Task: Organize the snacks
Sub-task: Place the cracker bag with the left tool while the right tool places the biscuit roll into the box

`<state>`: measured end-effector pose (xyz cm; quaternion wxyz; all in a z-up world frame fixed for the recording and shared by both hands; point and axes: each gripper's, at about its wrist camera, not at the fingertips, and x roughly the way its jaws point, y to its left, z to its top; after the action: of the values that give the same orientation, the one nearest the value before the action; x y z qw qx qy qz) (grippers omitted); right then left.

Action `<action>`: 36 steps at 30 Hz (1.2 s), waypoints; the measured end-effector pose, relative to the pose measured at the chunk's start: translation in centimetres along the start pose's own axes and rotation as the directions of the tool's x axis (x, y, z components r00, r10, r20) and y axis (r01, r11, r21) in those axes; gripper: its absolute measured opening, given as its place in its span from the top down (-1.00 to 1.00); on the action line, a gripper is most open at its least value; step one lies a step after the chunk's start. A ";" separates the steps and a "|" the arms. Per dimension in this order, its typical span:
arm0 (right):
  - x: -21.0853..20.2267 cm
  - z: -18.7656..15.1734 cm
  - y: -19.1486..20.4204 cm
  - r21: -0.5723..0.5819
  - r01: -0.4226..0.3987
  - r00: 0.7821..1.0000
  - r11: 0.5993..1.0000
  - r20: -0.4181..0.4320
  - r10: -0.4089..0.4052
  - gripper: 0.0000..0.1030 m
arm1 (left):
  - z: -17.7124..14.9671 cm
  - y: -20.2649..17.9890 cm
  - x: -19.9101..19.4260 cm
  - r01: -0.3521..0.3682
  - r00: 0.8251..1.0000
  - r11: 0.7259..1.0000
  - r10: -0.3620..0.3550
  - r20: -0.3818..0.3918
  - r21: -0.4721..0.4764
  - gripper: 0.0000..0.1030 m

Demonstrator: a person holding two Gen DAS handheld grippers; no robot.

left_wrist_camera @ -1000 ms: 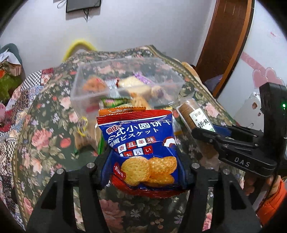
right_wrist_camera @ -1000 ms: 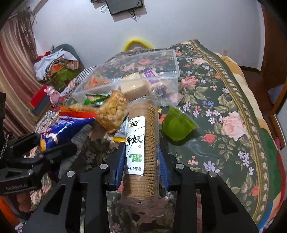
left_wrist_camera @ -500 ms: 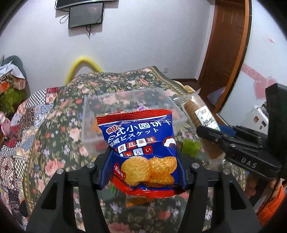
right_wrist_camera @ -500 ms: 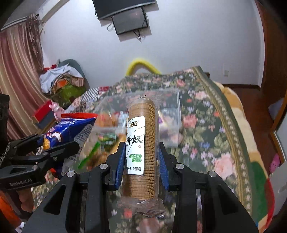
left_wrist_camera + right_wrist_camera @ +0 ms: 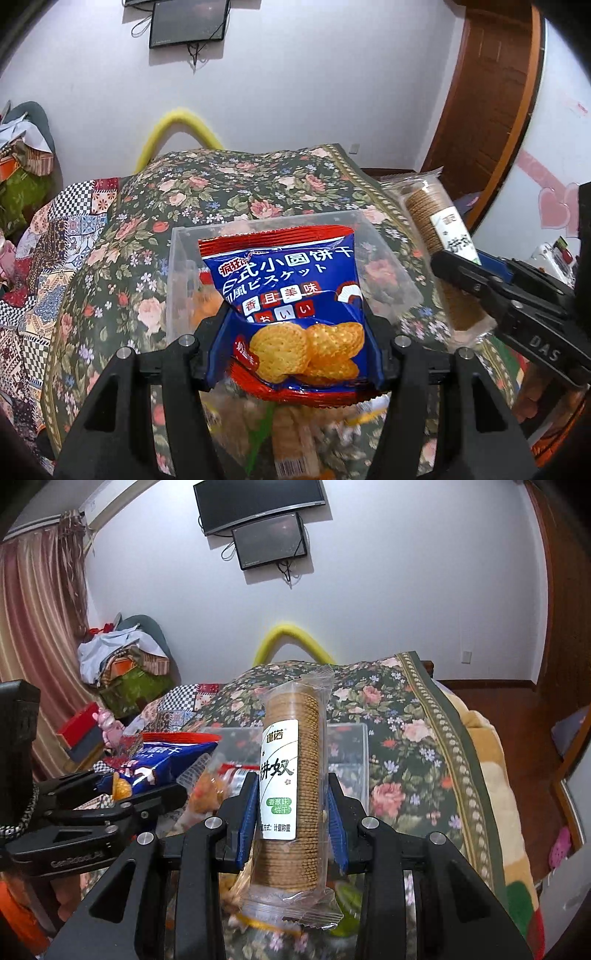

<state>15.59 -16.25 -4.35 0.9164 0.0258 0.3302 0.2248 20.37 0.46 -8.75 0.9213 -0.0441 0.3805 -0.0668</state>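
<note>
My left gripper (image 5: 297,334) is shut on a blue and red biscuit bag (image 5: 291,291), held up in front of a clear plastic box (image 5: 173,266) on the flowered bed. In the right wrist view my right gripper (image 5: 291,812) is shut on a clear-wrapped roll of brown crackers (image 5: 295,786) with a white label, held upright. That roll (image 5: 430,218) and the right gripper (image 5: 465,273) show at the right of the left wrist view. The biscuit bag (image 5: 162,760) and left gripper (image 5: 155,790) appear at the left of the right wrist view. The box (image 5: 351,746) holds several snacks, partly hidden.
Loose snack packs (image 5: 291,443) lie blurred on the flowered blanket (image 5: 258,184) below the left gripper. A green object (image 5: 347,893) sits by the right gripper. Clutter piles (image 5: 125,664) stand at the left; a yellow hoop (image 5: 291,638) and screens (image 5: 266,520) are at the far wall.
Both grippers have risen with their snacks still held. The box and loose packs have slid lower in both views, and more of the far wall shows.
</note>
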 end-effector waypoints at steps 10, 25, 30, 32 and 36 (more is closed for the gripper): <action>4.2 1.6 -0.9 0.015 0.018 0.999 1.000 -0.048 -0.017 0.39 | 1.5 1.0 5.2 0.014 0.998 1.000 -0.015 -0.063 -0.017 -0.14; 9.7 0.9 -1.8 -0.010 0.039 0.980 0.999 -0.197 -0.040 0.39 | 1.1 1.8 10.3 0.009 0.988 0.999 -0.015 -0.154 -0.040 -0.14; 10.3 0.4 -1.6 -0.033 0.044 0.971 0.998 -0.235 -0.050 0.38 | 0.9 1.6 10.3 -0.007 0.988 0.999 0.001 -0.154 -0.034 -0.15; 10.4 0.3 -1.7 -0.027 0.040 0.967 0.999 -0.250 -0.046 0.38 | 0.8 1.5 10.2 -0.007 0.987 1.000 0.003 -0.158 -0.027 -0.18; 9.6 0.2 -2.2 0.014 0.019 0.970 1.000 -0.243 -0.015 0.33 | 0.5 1.0 9.8 -0.006 0.986 1.000 0.005 -0.164 -0.003 -0.24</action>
<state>23.11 -14.10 -10.34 0.8706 0.0028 0.4421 0.2158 27.66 -0.05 -15.36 0.8870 -0.0391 0.4552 -0.0669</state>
